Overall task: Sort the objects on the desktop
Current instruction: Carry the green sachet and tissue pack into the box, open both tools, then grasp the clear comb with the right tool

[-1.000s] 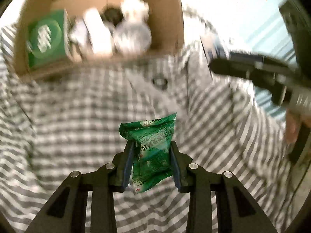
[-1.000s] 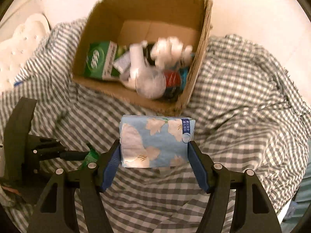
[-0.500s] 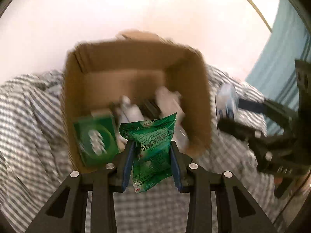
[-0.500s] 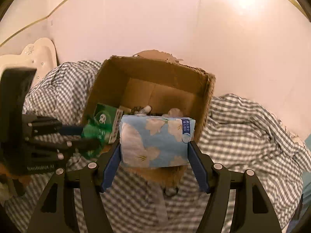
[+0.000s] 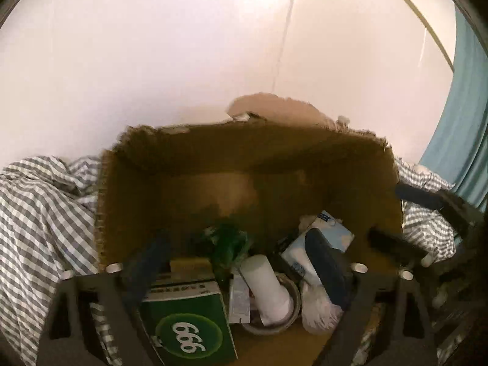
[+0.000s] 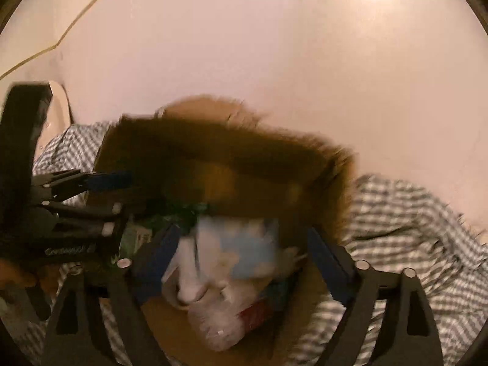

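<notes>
Between the left gripper (image 5: 236,262) fingers, spread wide inside the cardboard box (image 5: 128,201): green packet (image 5: 228,241), loose, touching neither pad. Right gripper (image 6: 244,253) fingers also wide; blue floral tissue pack (image 6: 244,250) sits between them, contact blurred, can't tell. Only the left view shows the green 999 box (image 5: 189,329), white tube (image 5: 265,286) and tape roll (image 5: 274,323). Checked cloth (image 6: 411,228) surrounds the box.

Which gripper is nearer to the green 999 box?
Left. The left gripper hangs right above the green 999 box; the right gripper is farther, over the blue tissue pack.
</notes>
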Action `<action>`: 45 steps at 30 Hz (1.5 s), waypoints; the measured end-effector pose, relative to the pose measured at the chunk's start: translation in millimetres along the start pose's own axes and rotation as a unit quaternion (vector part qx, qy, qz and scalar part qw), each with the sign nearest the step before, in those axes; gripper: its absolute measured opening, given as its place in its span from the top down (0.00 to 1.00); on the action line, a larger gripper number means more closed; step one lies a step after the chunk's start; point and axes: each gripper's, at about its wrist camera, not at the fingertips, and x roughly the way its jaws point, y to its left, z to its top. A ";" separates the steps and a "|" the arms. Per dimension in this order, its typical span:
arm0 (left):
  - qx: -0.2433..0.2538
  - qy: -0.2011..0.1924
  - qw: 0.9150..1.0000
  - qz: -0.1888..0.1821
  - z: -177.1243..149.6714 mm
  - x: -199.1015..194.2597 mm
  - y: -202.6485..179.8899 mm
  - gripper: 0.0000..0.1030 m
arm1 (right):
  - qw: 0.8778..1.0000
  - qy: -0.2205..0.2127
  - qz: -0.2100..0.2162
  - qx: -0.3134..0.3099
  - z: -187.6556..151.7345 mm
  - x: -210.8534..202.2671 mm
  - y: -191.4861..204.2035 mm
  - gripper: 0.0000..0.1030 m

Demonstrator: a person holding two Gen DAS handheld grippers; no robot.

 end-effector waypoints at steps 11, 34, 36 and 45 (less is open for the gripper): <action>-0.020 -0.007 0.999 0.035 -31.8 -91.1 -3.9 0.00 | 0.998 -0.019 0.006 0.066 2.0 -91.0 -26.8 0.09; -0.061 0.106 0.987 0.101 -167.6 -64.8 -44.8 0.00 | 0.961 0.274 0.001 -0.046 -165.9 -1.4 27.2 0.37; -0.066 0.116 0.986 0.104 -171.2 -57.2 -43.5 0.00 | 0.956 0.292 -0.004 -0.031 -170.9 12.7 20.0 0.38; -0.101 0.142 0.979 0.103 -176.8 -41.6 -35.4 0.00 | 0.943 0.330 -0.033 -0.021 -187.1 49.8 8.6 0.48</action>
